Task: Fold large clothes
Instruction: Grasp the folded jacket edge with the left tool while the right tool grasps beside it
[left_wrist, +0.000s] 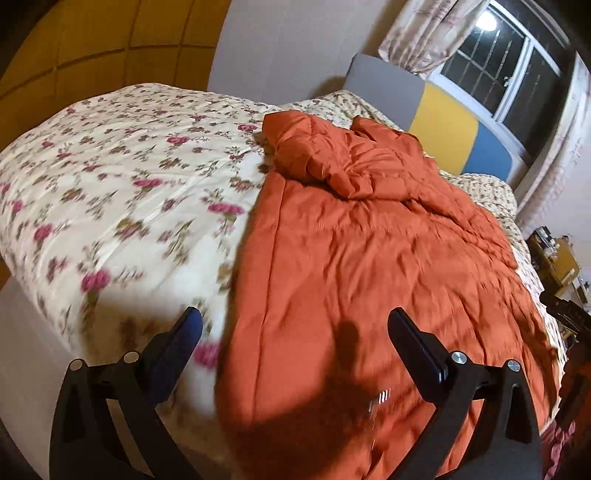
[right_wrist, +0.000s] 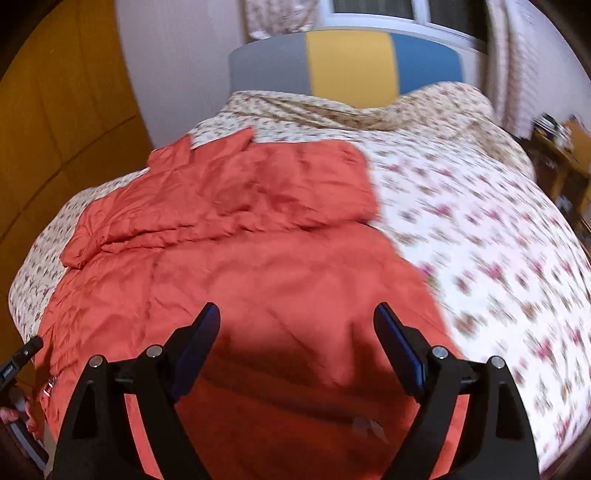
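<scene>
Orange coat lies spread on the floral quilt, long axis running from the near edge away toward the headboard (collar end bunched at the far side). Both grippers hover over the near hem, jaws wide, nothing between them: left gripper at the coat's left edge, right gripper over its right half. Neither clearly nearer.
</scene>
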